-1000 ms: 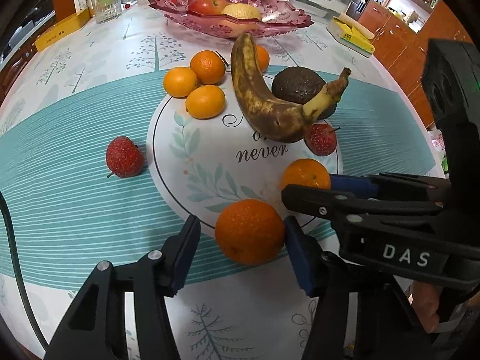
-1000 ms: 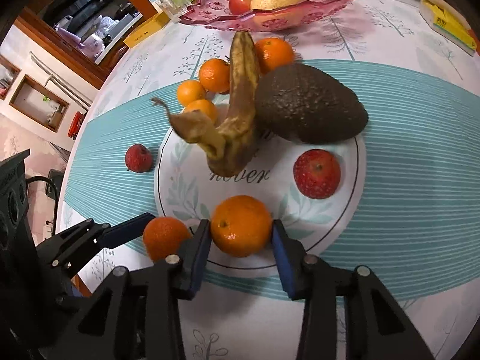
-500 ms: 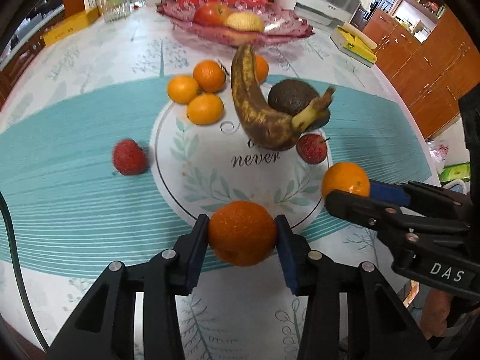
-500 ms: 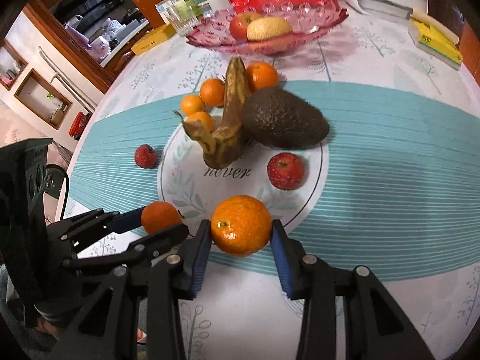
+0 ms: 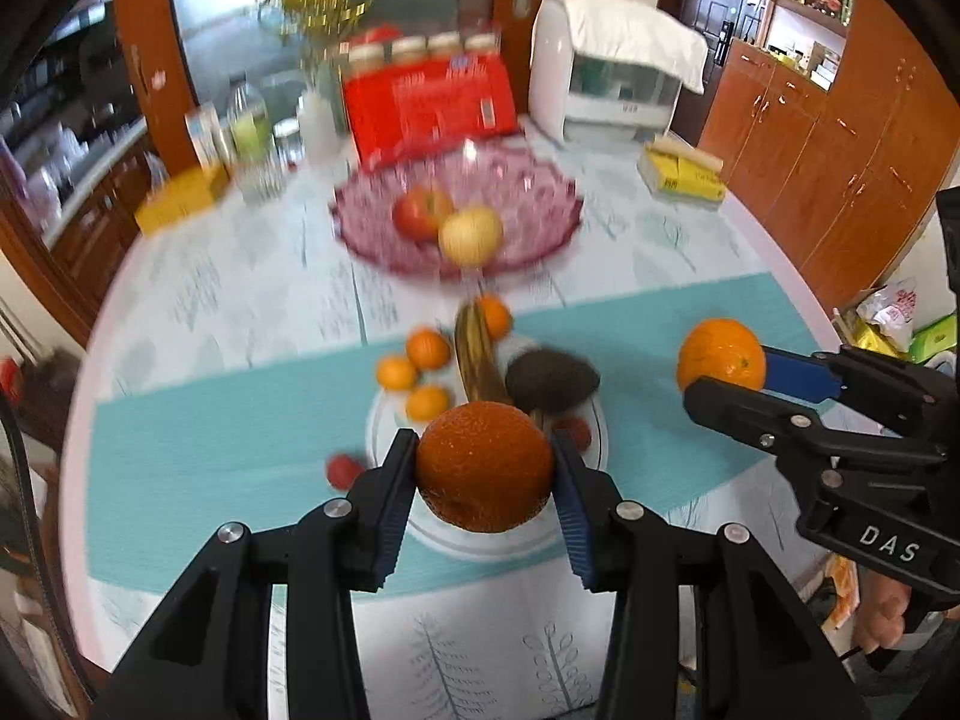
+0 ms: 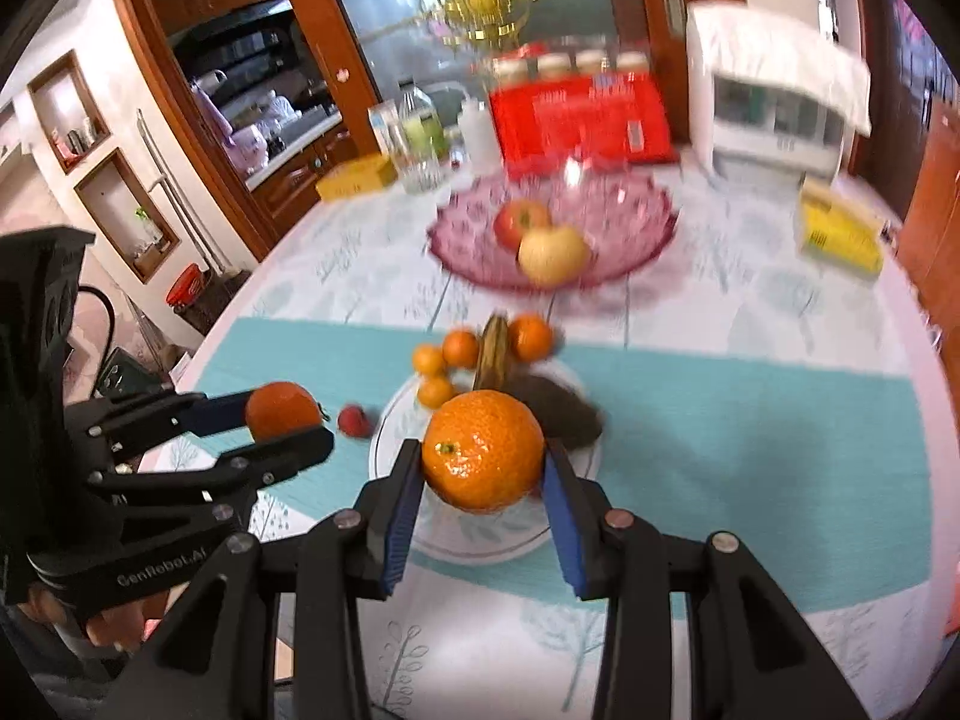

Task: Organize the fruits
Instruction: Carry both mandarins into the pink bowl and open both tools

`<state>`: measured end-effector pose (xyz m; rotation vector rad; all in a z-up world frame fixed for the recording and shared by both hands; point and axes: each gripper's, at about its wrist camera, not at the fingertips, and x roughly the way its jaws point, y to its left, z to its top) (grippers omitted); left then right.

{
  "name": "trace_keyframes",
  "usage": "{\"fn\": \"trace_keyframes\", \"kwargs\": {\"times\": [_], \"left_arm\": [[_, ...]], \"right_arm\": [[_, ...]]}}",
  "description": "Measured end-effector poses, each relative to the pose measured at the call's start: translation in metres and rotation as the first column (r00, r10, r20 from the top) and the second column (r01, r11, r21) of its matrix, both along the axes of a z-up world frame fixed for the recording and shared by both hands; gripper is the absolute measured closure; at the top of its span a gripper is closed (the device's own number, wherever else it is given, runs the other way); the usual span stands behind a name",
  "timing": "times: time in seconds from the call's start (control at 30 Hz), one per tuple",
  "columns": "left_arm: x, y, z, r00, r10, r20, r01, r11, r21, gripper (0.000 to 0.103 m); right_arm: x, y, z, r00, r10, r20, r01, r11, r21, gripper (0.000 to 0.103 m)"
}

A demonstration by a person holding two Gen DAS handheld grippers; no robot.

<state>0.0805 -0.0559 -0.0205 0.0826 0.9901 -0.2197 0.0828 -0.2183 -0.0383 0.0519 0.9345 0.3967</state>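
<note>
My left gripper (image 5: 485, 450) is shut on a dark orange (image 5: 485, 480) and holds it above the white plate (image 5: 498, 543). The right gripper (image 6: 482, 456) is shut on a brighter orange (image 6: 483, 450), also lifted; it shows at the right of the left wrist view (image 5: 729, 372). On the table below lie a browned banana (image 5: 474, 354), an avocado (image 5: 549, 381), small tangerines (image 5: 427, 348) and a strawberry (image 5: 343, 471). Farther back stands a pink glass bowl (image 5: 360, 228) with a red apple (image 5: 420, 213) and a yellow apple (image 5: 471, 234).
Behind the bowl stand a red box (image 5: 426, 102), bottles (image 5: 249, 132) and a white appliance (image 5: 612, 78). Yellow boxes (image 5: 681, 171) lie near the table's right edge. Wooden cabinets (image 5: 840, 150) line the right side. A hand (image 5: 882, 630) holds the right gripper.
The left gripper shut on its orange, then both grippers rose from the table with their oranges. The views now look over the fruit pile toward the pink bowl.
</note>
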Motion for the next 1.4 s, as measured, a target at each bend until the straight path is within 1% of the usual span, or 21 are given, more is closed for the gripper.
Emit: {"fn": "trace_keyframes", "kwargs": {"times": [0.1, 0.2, 0.33, 0.4, 0.53, 0.6, 0.67, 0.73, 0.8, 0.93, 1.0, 1.07, 1.2, 1.3, 1.4], "left_arm": [[0.011, -0.006, 0.029, 0.999, -0.002, 0.040, 0.001, 1.000, 0.026, 0.061], [0.021, -0.010, 0.050, 0.998, 0.000, 0.067, -0.005, 0.997, 0.072, 0.061], [0.047, -0.011, 0.077, 0.996, 0.005, 0.094, -0.017, 0.991, 0.136, 0.060], [0.058, -0.008, 0.087, 0.994, 0.010, 0.110, -0.027, 0.988, 0.152, 0.060], [0.090, -0.002, 0.104, 0.989, 0.022, 0.149, -0.048, 0.984, 0.173, 0.060], [0.108, 0.001, 0.107, 0.986, 0.025, 0.162, -0.053, 0.984, 0.171, 0.060], [0.125, 0.003, 0.104, 0.985, 0.026, 0.172, -0.057, 0.983, 0.173, 0.060], [0.143, 0.004, 0.097, 0.984, 0.027, 0.175, -0.057, 0.984, 0.169, 0.060], [0.165, 0.006, 0.081, 0.988, 0.031, 0.150, -0.054, 0.987, 0.154, 0.060], [0.204, 0.006, 0.033, 0.998, 0.029, 0.062, -0.036, 0.992, 0.124, 0.060], [0.223, 0.004, 0.001, 1.000, 0.026, 0.004, -0.026, 0.993, 0.118, 0.060], [0.234, 0.003, -0.023, 0.999, 0.023, -0.036, -0.019, 0.993, 0.116, 0.060], [0.253, 0.002, -0.070, 0.994, 0.019, -0.109, -0.008, 0.995, 0.104, 0.060], [0.263, 0.001, -0.092, 0.990, 0.012, -0.138, 0.002, 0.995, 0.101, 0.060], [0.269, -0.001, -0.104, 0.989, 0.006, -0.145, 0.009, 0.994, 0.105, 0.060]], "right_arm": [[0.011, -0.011, 0.023, 1.000, 0.000, 0.023, 0.001, 1.000, -0.001, 0.063], [0.026, -0.021, 0.043, 0.998, -0.012, 0.058, 0.015, 0.999, -0.037, 0.063], [0.055, -0.036, 0.068, 0.995, -0.050, 0.088, 0.055, 0.997, -0.053, 0.063], [0.073, -0.043, 0.079, 0.992, -0.077, 0.097, 0.082, 0.995, -0.051, 0.063], [0.110, -0.047, 0.095, 0.987, -0.121, 0.107, 0.126, 0.991, -0.041, 0.063], [0.126, -0.045, 0.097, 0.985, -0.135, 0.102, 0.140, 0.989, -0.037, 0.063], [0.142, -0.041, 0.094, 0.984, -0.146, 0.099, 0.150, 0.988, -0.040, 0.063], [0.162, -0.035, 0.084, 0.983, -0.164, 0.076, 0.168, 0.984, -0.050, 0.063], [0.178, -0.030, 0.071, 0.984, -0.172, 0.045, 0.174, 0.984, -0.050, 0.063], [0.209, -0.016, 0.027, 0.983, -0.179, -0.036, 0.176, 0.981, -0.076, 0.063], [0.222, -0.011, 0.002, 0.979, -0.189, -0.081, 0.181, 0.979, -0.090, 0.063], [0.235, -0.007, -0.023, 0.972, -0.196, -0.129, 0.184, 0.978, -0.099, 0.063], [0.254, -0.002, -0.063, 0.960, -0.209, -0.187, 0.186, 0.973, -0.134, 0.063], [0.264, 0.002, -0.085, 0.952, -0.217, -0.216, 0.185, 0.970, -0.159, 0.063], [0.272, 0.003, -0.099, 0.946, -0.229, -0.231, 0.191, 0.966, -0.175, 0.062]]}}
